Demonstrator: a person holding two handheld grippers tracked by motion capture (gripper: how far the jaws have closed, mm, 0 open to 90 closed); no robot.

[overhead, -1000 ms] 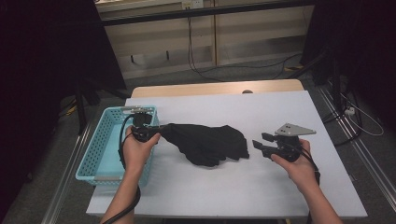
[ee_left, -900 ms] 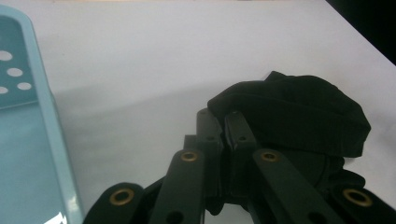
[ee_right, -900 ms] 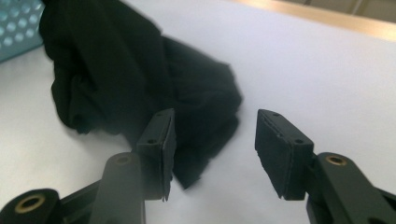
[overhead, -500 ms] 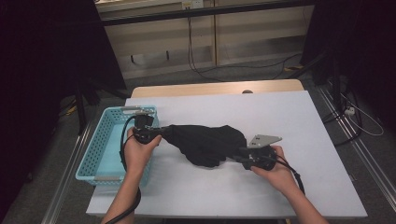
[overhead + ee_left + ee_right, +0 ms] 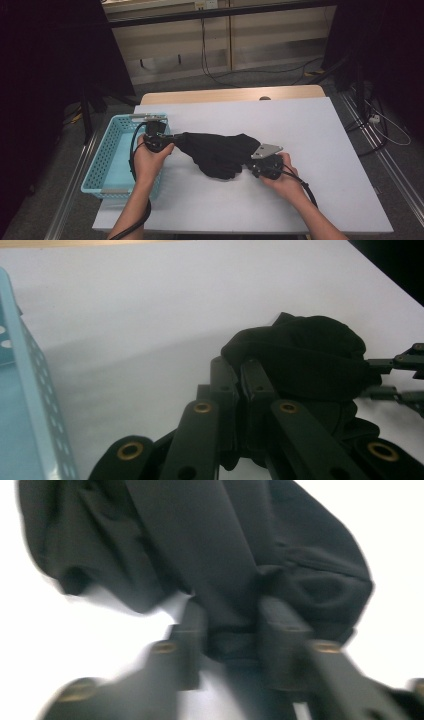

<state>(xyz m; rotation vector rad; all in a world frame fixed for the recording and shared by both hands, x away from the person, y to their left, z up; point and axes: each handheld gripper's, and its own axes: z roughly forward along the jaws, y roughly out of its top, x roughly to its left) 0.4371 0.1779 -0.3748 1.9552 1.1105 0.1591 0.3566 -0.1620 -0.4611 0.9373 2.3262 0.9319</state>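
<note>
A crumpled black cloth lies on the white table between my two grippers. My left gripper is shut on the cloth's left end, beside the basket. In the left gripper view its jaws are pressed together on a fold of the cloth. My right gripper is at the cloth's right edge. Its jaws have just been closing. In the blurred right gripper view, a band of the cloth fills the gap between the fingers of my right gripper, pinched.
A light blue mesh basket stands at the table's left edge, its wall close to the left gripper. A tan board runs behind the table. Dark floor and cables lie beyond.
The right hand has moved left and down to the cloth's right edge, and its jaws have come together on the fabric. The left gripper and its hold have stayed the same.
</note>
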